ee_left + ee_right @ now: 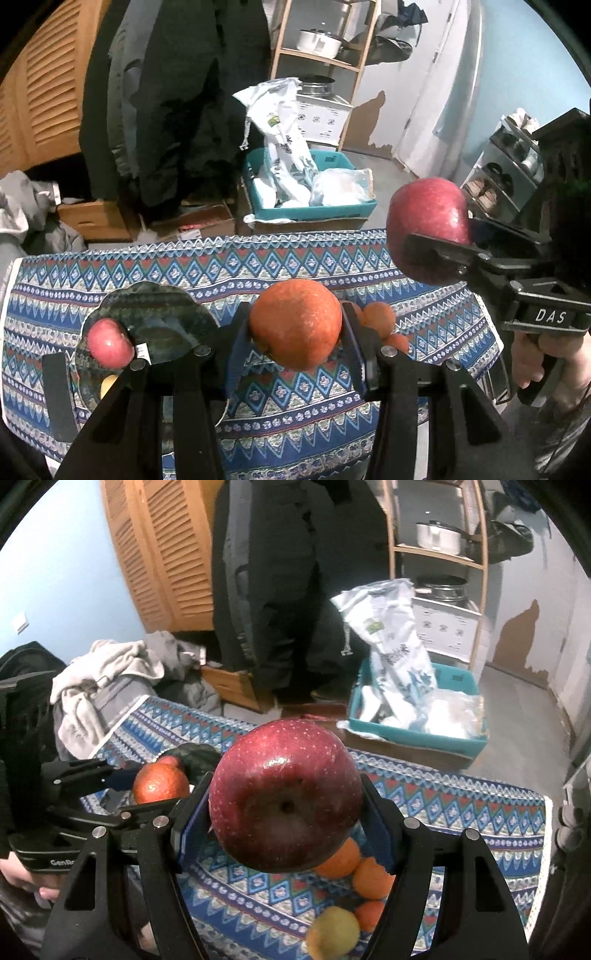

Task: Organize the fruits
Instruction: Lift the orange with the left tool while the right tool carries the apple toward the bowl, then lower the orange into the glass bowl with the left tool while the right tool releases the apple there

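Patterned tabletop (258,258) carries a dark plate (155,325), toward which the orange (295,323), gripped between left gripper (295,332) fingers, is best lowered gently, while the red apple (286,795) is held clamped in the right gripper (286,823) well above the plate.

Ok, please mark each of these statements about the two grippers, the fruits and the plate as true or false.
1. The left gripper holds an orange. True.
2. The right gripper is empty. False: it is shut on a red apple.
3. A pink apple lies on the dark plate. True.
4. The table has a plain white cloth. False: the cloth has a blue pattern.
5. Small oranges lie on the cloth. True.
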Available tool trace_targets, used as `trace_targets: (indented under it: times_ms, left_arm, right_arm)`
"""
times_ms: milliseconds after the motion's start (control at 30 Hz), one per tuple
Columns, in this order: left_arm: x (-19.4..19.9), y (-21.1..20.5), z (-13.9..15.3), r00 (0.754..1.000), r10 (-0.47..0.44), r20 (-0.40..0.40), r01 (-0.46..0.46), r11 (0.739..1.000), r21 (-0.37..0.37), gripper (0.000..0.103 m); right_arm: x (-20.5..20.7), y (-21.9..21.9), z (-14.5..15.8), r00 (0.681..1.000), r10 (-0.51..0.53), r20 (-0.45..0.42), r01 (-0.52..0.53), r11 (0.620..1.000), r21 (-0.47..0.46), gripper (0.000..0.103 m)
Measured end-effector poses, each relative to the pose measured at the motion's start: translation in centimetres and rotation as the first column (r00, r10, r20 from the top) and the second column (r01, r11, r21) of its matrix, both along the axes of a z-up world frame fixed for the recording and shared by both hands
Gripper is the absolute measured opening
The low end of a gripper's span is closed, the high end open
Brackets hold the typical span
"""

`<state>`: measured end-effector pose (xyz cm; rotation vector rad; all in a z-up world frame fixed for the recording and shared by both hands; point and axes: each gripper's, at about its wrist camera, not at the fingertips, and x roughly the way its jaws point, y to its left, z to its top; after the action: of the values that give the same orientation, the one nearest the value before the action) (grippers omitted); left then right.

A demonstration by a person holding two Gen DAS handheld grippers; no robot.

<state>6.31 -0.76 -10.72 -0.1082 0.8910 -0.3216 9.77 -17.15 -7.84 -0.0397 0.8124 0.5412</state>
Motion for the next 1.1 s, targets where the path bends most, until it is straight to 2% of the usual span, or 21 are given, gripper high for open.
trace_targets:
  times_ms: [300, 767, 1100]
  left_arm:
    - [-0.3, 3.6, -0.9, 0.998, 0.058, -0.016, -0.058, 0.998, -0.014, 0.048]
    - [-0.8, 9.6, -4.2, 0.983, 0.164, -0.082, -0.165, 0.986, -0.015, 0.048]
    - [-0.6, 11.8, -8.4, 0.963, 0.201, -0.177, -0.205, 0.979, -0.001, 0.048]
  right_arm:
    - [0.9, 4.3, -1.6, 0.996, 0.075, -0.051, -0.074, 0.997, 0.012, 0.073]
    - [2.1, 10.8, -3.4, 0.983, 0.148, -0.111, -0.150, 0.989, -0.009, 0.073]
    - [3.2, 15.1, -6.1, 0.965, 0.191, -0.181, -0.198, 0.980, -0.019, 0.073]
